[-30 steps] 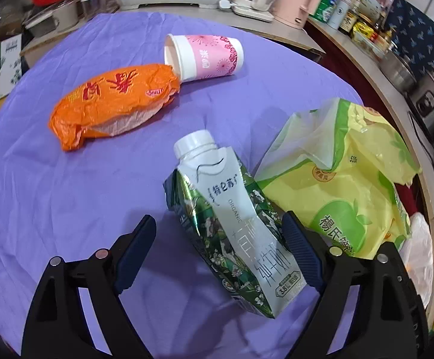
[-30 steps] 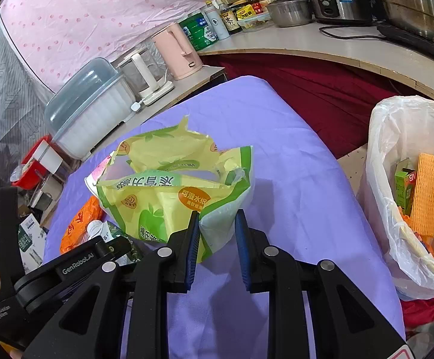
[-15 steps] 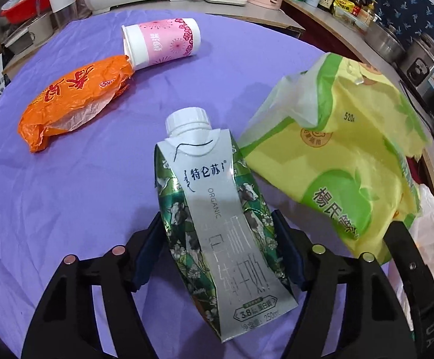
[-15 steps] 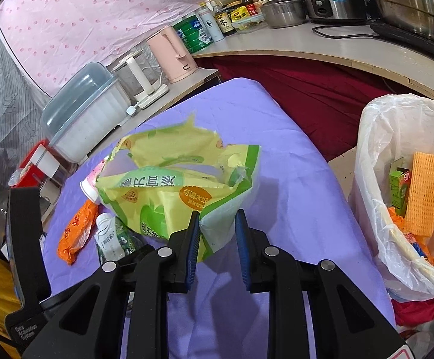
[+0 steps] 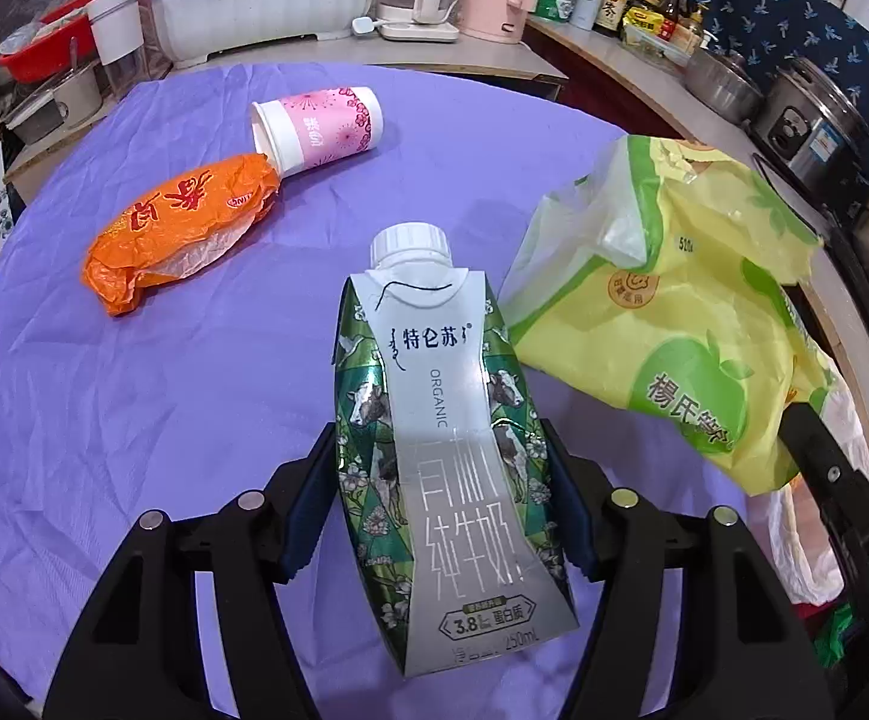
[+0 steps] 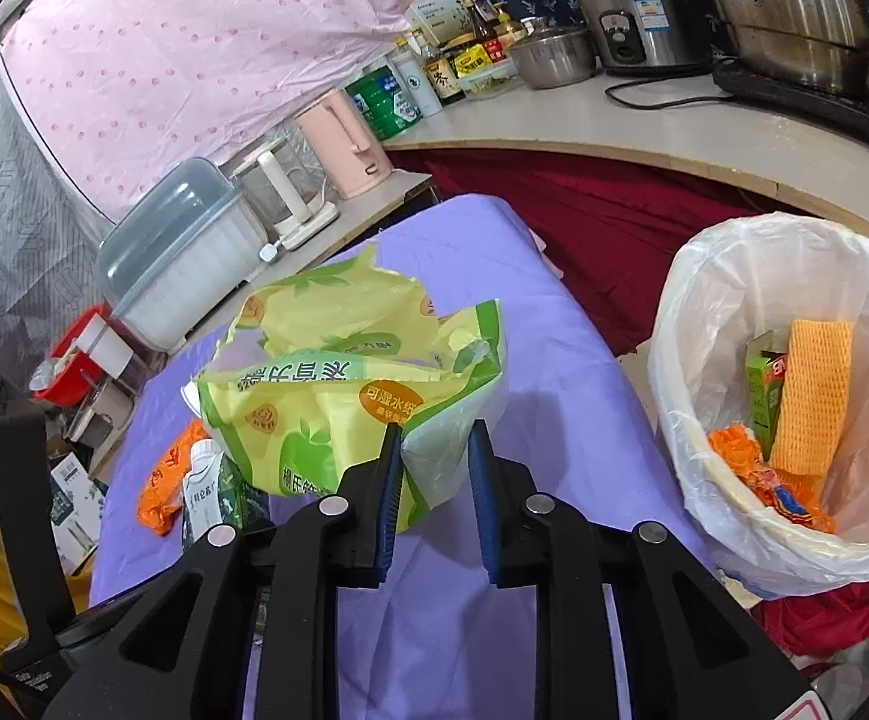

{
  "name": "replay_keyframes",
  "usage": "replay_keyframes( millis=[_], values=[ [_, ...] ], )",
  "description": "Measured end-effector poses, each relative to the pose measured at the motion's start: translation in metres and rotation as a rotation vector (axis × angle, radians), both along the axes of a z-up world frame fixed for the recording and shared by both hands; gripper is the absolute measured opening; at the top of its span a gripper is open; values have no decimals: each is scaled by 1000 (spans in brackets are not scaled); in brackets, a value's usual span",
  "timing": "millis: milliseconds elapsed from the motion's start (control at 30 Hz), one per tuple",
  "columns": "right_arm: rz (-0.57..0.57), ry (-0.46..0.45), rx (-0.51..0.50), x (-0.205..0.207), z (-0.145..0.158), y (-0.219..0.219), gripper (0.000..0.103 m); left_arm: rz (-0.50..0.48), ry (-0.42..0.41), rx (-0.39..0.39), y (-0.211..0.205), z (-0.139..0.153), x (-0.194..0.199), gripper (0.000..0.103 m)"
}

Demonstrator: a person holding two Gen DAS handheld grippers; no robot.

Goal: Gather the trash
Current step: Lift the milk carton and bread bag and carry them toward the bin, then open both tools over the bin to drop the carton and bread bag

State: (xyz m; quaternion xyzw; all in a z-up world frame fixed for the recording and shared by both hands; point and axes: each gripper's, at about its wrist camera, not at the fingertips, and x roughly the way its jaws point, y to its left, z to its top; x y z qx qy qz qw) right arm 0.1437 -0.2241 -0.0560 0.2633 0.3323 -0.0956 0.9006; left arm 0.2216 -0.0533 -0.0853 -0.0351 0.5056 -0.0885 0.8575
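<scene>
Right wrist view shows the lined bin (image 6: 782,396) ahead and to the right of my right gripper (image 6: 437,483), its mouth open and already holding an orange mesh pad and a green box; between us lies the edge of the purple tablecloth (image 6: 554,360) and a drop to red fabric below. My right gripper's blue pads are narrowed on a fold of the yellow-green snack bag (image 6: 338,384), though the right pad seems to sit slightly off the plastic, so I judge the pinch thin; the light, crumpled bag could slip free or catch on the bin's loose liner as I swing it across. In the left wrist view my left gripper (image 5: 440,504) is clamped on the waist of the milk carton (image 5: 443,438), cap pointing away from me. The carton's curved foil sides look slick, so it could twist or squirt out if I tilt it. The snack bag crowds the carton's right side, and I risk the two grippers colliding. Farther ahead to my left, well apart, lie the orange wrapper (image 5: 182,228) and the tipped pink cup (image 5: 320,129), touching each other, with open cloth around them.
</scene>
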Motion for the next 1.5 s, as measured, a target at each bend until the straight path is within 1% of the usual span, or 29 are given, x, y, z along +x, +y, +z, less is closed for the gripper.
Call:
replay_keyframes(
  millis=[233,600,767,933,1033,1167,1267,1500],
  values=[
    [-39,-42,-13,-23,19,-15,19,-52,-36,-12,1,20,-22,60],
    [-129,-76,-26,-67,35,-54,16,-155,-78,-6,-23,41,-54,60],
    [-184,-81,-56,-88,41,-79,16,-231,-110,0,-56,56,-68,60],
    [-253,-83,-96,-110,47,-112,16,-317,-135,0,-101,67,-80,60],
    [-306,-71,-123,-123,49,-137,16,-375,-127,-28,-131,70,-85,60],
    [-382,-42,-161,-141,45,-169,16,-476,-109,-46,-170,68,-91,60],
    [-422,-24,-163,-153,39,-190,16,-545,-97,-52,-199,65,-97,60],
    [-473,9,-150,-165,21,-213,16,-636,-70,-35,-250,45,-105,60]
  ],
)
